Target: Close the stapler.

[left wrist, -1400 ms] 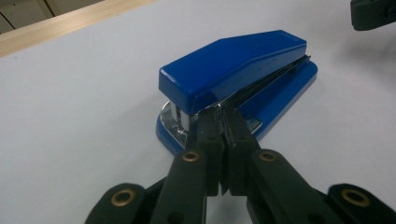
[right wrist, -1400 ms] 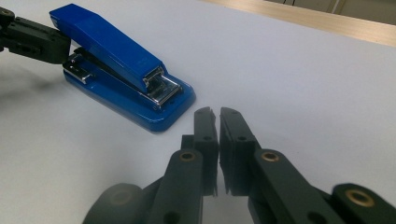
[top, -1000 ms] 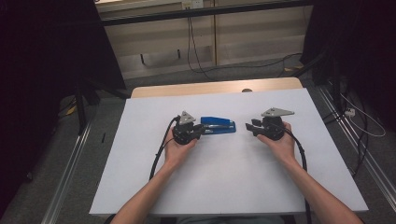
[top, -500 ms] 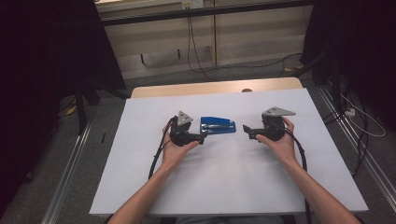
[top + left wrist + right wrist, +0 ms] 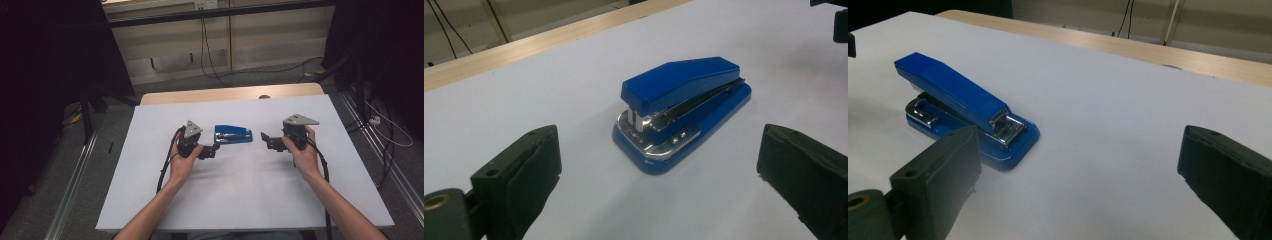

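One blue stapler [image 5: 233, 134] lies flat on the white-covered bench [image 5: 150, 200], near the middle and a little toward the far edge, long axis running left to right, lid down on its base. The left claw [image 5: 216, 148] sits just beside its left end; in the left gripper view the stapler [image 5: 681, 107] lies ahead between the two jaws, touching neither. The right claw [image 5: 264, 137] faces it from the other side, apart from its right end; in the right gripper view the stapler [image 5: 963, 107] lies off to the left, partly behind the left jaw. Both claws have just been opening and now stand wide, holding nothing. Judgement: the step in hand is the approach to a grasp. To do it well, centre one claw across the narrow width of the body, come in low and level, and close on the base sides rather than the sloped lid, which could slip. Count: one stapler, two claws, one bench.
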`<state>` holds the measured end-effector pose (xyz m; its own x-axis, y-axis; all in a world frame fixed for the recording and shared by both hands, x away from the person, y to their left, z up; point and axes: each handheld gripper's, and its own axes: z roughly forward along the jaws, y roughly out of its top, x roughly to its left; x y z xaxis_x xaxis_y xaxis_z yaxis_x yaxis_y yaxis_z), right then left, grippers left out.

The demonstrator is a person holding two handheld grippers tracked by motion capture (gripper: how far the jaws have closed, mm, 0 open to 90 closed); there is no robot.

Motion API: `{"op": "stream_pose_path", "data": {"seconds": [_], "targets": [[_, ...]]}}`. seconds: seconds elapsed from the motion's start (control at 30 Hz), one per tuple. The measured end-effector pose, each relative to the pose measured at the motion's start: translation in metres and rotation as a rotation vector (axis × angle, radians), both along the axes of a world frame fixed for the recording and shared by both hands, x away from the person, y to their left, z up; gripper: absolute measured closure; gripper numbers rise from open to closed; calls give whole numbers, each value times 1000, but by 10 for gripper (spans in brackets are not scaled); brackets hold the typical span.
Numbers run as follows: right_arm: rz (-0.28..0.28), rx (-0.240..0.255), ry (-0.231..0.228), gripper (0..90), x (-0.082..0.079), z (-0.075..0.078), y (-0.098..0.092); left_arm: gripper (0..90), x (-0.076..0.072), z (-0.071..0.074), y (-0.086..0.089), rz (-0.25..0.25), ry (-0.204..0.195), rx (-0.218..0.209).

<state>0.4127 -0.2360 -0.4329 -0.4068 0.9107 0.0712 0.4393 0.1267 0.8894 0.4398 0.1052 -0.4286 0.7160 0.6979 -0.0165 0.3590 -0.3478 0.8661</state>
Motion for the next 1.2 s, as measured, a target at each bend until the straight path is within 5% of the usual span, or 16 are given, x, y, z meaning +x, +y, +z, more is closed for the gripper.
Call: {"op": "stream_pose_path", "data": {"seconds": [0.23, 0.43, 1.2], "targets": [[-24, -1, -12, 37, -6, 2, -1, 36, -10, 3, 15, -6, 0, -10], [-44, -4, -26, 35, -14, 3, -5, 36, -18, 7, 30, 46, -5, -67], [-89, -18, -35, 30, -50, 5, -20, 36, -54, 12, 66, 101, -47, -72]]}}
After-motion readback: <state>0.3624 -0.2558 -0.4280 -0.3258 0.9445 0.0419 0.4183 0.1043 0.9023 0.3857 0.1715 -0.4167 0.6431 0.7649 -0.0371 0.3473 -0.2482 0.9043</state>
